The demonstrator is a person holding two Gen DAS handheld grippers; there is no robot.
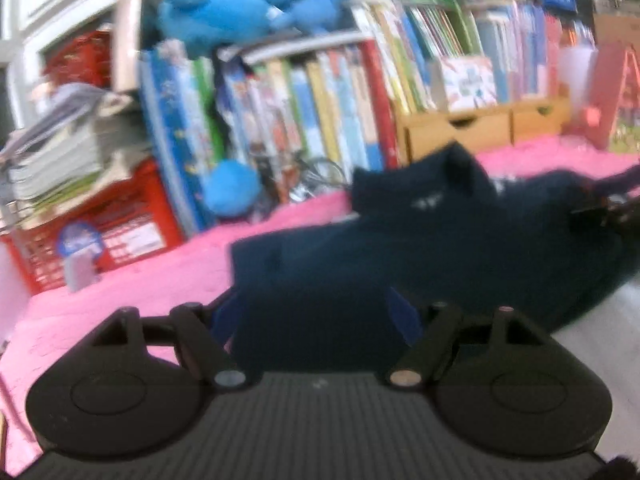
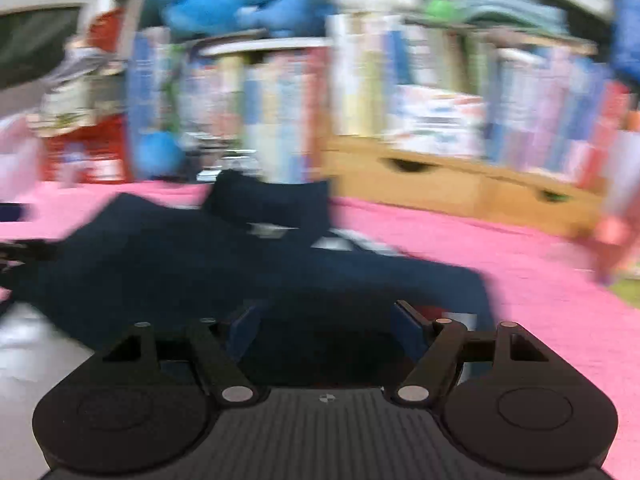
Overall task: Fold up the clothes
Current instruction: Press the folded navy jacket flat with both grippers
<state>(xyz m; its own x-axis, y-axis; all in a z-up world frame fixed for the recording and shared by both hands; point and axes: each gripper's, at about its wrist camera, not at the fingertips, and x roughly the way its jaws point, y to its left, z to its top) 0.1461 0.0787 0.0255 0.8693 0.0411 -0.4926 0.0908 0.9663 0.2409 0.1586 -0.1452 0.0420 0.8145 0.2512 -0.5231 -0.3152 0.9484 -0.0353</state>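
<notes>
A dark navy garment (image 1: 440,240) lies crumpled on a pink blanket (image 1: 120,300), with a raised collar part and a small white label. My left gripper (image 1: 314,316) is open. Its blue fingers (image 1: 224,320) stand wide apart at the garment's near edge, with dark cloth filling the gap between them. The right wrist view is blurred by motion. There the same garment (image 2: 180,260) spreads left across the pink blanket (image 2: 540,300). My right gripper (image 2: 326,324) is also open, its fingers (image 2: 244,328) either side of the cloth's near hem. Whether cloth is pinched cannot be told.
Behind the blanket stand rows of books (image 1: 320,112), a blue plush toy (image 1: 256,0), a red crate (image 1: 112,224) with stacked papers and a wooden drawer box (image 1: 480,128). A pale bare surface (image 1: 600,320) shows beside the blanket's edge.
</notes>
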